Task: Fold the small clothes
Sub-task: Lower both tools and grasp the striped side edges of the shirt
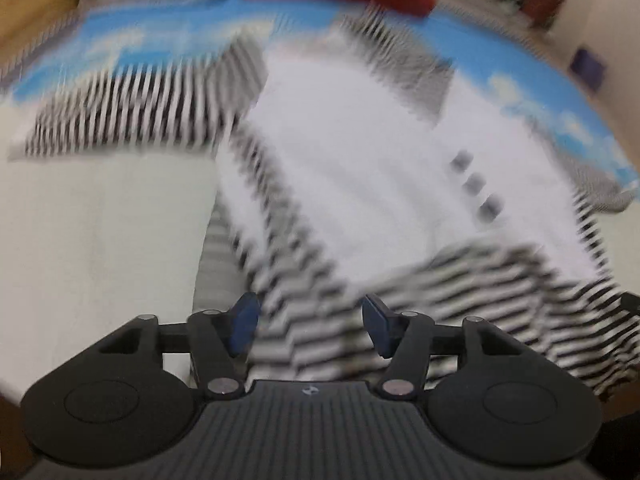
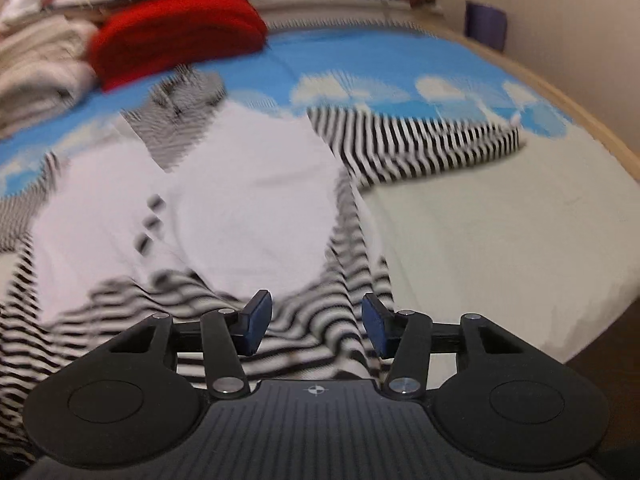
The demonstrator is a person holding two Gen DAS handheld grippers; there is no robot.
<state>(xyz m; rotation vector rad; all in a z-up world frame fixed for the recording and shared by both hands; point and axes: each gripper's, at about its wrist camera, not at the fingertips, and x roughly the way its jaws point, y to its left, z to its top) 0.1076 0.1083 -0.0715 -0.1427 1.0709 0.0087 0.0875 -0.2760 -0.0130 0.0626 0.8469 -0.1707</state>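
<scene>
A small garment [image 1: 360, 168] with a white body and black-and-white striped sleeves and hem lies spread on the bed; it also shows in the right wrist view [image 2: 248, 200]. Both views are motion-blurred. My left gripper [image 1: 310, 326] is open, its blue pads apart just above the striped hem at the garment's near left side. My right gripper [image 2: 316, 326] is open over the striped hem at the near right side. One striped sleeve [image 2: 420, 144] stretches out to the right, the other sleeve [image 1: 132, 112] to the left. Neither gripper holds cloth.
The bed sheet [image 2: 500, 232] is pale near me and blue with clouds further back. A red folded cloth [image 2: 176, 28] and a stack of pale folded clothes [image 2: 36, 56] sit at the far side. The bed's wooden edge [image 2: 592, 120] runs along the right.
</scene>
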